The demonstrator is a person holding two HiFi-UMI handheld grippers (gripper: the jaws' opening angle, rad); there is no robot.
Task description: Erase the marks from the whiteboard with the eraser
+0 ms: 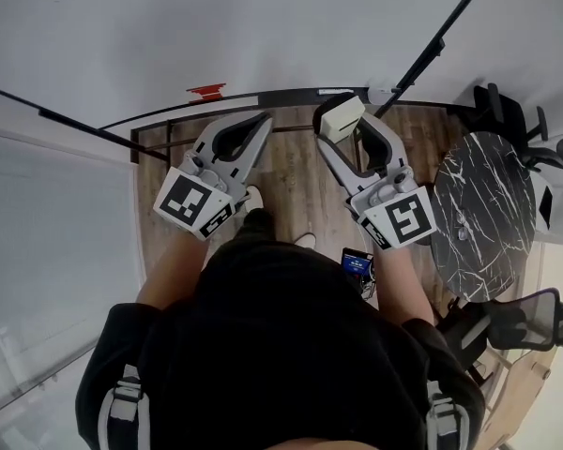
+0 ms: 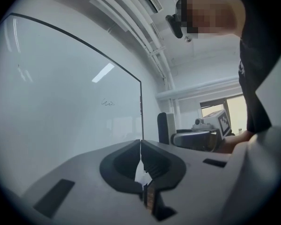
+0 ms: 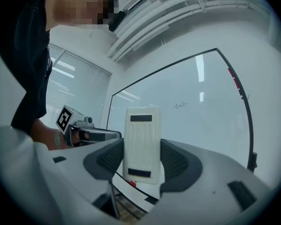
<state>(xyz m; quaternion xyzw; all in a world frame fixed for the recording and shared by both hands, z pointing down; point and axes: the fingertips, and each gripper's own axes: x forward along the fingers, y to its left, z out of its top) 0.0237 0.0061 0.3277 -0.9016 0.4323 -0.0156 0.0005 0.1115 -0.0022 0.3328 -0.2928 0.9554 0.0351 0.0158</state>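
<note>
Clamping the eraser (image 3: 141,144) between its jaws, the right gripper (image 1: 355,137) faces the whiteboard (image 3: 210,125); the left gripper (image 2: 141,146) has its jaws together, empty; a small mark (image 3: 180,105) sits at upper centre of the frame, so the eraser probably must next reach and press it.

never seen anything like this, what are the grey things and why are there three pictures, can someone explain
There is no robot here. A person holds a hand-held claw in each hand. The head view comes from a camera on the person's head and looks steeply down to the wooden floor. The other two pictures come from cameras riding on each claw, looking along its jaws.

The left claw is shut and empty. The right claw is shut on a white eraser. Both face a whiteboard, which bears a small scribble. The cube with square markers on each claw is part of it.
</note>
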